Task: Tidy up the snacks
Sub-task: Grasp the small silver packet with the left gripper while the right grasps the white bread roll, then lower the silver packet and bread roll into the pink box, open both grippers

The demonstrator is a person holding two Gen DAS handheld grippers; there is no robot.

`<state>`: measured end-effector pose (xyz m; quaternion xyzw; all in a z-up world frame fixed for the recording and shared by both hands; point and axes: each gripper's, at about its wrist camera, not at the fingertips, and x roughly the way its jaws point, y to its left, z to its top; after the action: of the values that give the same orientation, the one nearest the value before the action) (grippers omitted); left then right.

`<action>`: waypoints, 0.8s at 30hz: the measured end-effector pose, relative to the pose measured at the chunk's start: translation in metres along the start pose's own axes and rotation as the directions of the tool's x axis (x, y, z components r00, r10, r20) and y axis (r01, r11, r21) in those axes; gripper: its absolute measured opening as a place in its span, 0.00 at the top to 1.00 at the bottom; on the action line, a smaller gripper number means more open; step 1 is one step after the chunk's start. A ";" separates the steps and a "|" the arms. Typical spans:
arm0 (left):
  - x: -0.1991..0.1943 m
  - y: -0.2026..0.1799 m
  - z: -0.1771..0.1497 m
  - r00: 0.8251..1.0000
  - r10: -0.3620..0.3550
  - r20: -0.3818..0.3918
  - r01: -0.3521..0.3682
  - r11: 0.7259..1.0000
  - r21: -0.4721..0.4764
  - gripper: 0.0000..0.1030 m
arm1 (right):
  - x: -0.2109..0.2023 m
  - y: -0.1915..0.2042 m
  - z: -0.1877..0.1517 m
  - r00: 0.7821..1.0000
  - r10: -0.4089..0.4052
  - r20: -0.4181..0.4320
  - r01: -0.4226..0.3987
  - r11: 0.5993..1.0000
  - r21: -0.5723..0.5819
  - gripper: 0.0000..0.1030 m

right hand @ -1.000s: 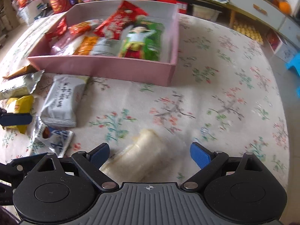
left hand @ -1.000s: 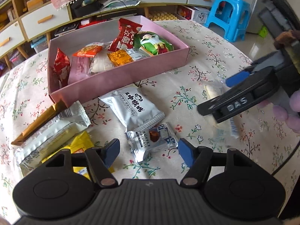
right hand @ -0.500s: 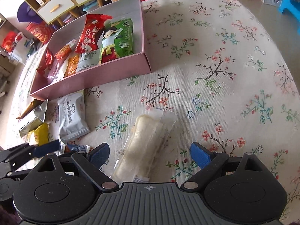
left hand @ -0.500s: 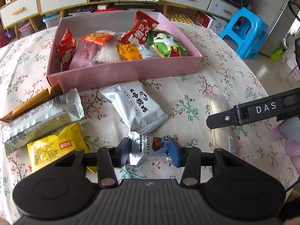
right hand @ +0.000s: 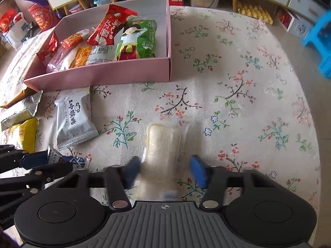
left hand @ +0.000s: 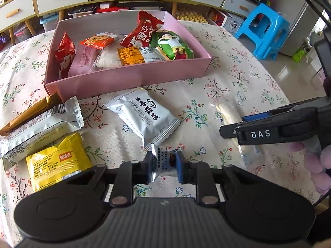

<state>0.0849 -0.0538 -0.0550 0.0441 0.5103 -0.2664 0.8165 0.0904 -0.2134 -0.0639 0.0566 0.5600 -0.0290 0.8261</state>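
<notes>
Both grippers point steeply down at the flowered tablecloth [right hand: 248, 66], side by side, with the pink box [left hand: 128, 82] of snacks beyond them at twelve o'clock.

The left gripper [left hand: 164, 166] has its jaws closing, and the blue pads already press on both sides of a small silver chocolate packet [left hand: 165, 161], which crumples upright between them. Just past it, at twelve o'clock, lies a white packet with black lettering [left hand: 144, 117]; at nine to ten o'clock lie a yellow packet [left hand: 55, 161], a long silver packet [left hand: 39, 130] and a gold wrapper [left hand: 29, 113].

The right gripper [right hand: 166, 169] straddles a clear-wrapped pale roll [right hand: 163, 144] that lies lengthwise along the gripper's line, its far end toward twelve o'clock. Its jaws are closing too: the left pad looks to touch the wrapper, while the right pad stands just clear of it. From the left wrist, this gripper shows at three o'clock, held by a hand in a purple glove [left hand: 316, 165].
</notes>
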 end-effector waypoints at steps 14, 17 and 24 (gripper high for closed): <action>-0.015 0.002 0.007 0.998 -0.050 0.038 0.051 0.998 -0.030 0.89 | -0.009 -0.017 0.008 0.991 0.137 0.000 -0.136 0.982 0.128 0.71; -0.020 0.004 0.011 0.997 -0.055 0.063 0.058 0.997 -0.045 0.89 | -0.014 -0.022 0.012 0.988 0.151 0.018 -0.152 0.977 0.150 0.71; -0.035 0.012 0.023 0.990 -0.060 0.128 0.072 0.993 -0.090 0.89 | -0.024 -0.030 0.021 0.980 0.190 0.055 -0.197 0.959 0.203 0.71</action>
<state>0.0972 -0.0373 -0.0165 -0.0280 0.4711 -0.2711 0.8389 0.0979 -0.2464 -0.0354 0.1963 0.5309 -0.0073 0.8243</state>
